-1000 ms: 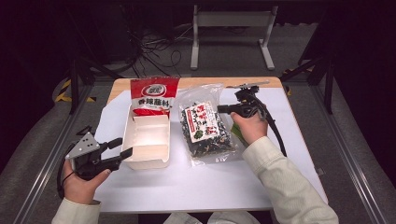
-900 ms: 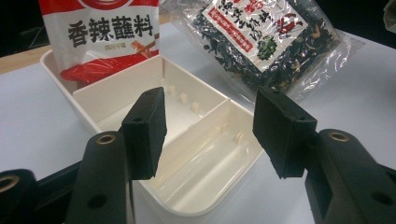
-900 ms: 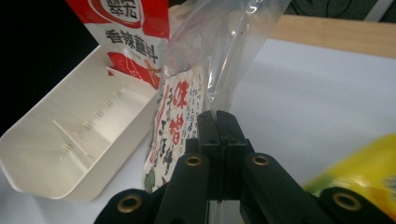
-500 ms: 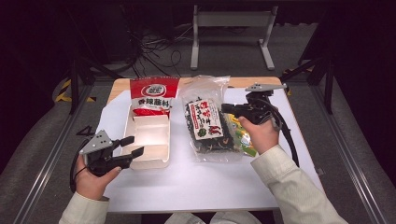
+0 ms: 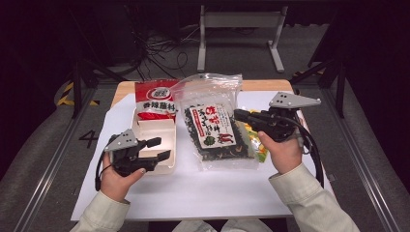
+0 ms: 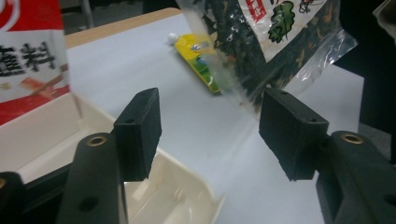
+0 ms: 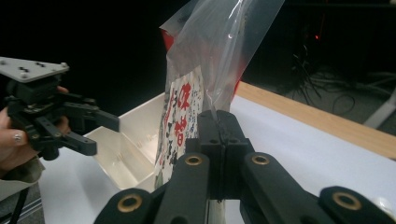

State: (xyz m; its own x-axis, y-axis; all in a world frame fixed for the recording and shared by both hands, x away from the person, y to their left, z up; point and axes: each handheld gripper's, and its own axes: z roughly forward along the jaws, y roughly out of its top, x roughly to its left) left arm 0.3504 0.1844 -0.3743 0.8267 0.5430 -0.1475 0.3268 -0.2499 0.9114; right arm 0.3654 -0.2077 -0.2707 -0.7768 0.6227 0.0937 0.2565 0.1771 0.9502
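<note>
A clear bag of dark dried seaweed [image 5: 215, 128] with a red-and-white label hangs tilted over the table's middle. My right gripper [image 5: 238, 115] is shut on its right edge, and in the right gripper view the jaws of this gripper [image 7: 223, 126] pinch the plastic of the bag [image 7: 219, 51]. My left gripper [image 5: 157, 148] stands open at the near right corner of a white box [image 5: 153, 133]. Its jaws have just been opening, and nothing is between them. From the left gripper view, the gripper [image 6: 210, 126] looks over the box rim [image 6: 173, 196] toward the bag [image 6: 280, 37].
A red snack packet [image 5: 155, 99] lies partly on the far end of the white box. A small yellow-green sachet [image 5: 258, 145] rests on the white sheet [image 5: 193, 193] beneath the bag's right side, and the left gripper view shows this sachet [image 6: 198, 67] too. A wooden table edge runs behind.
My right gripper has risen and drawn right with the bag, lifting its edge off the table. My left gripper has slid right to the box and its jaws stand wider.
</note>
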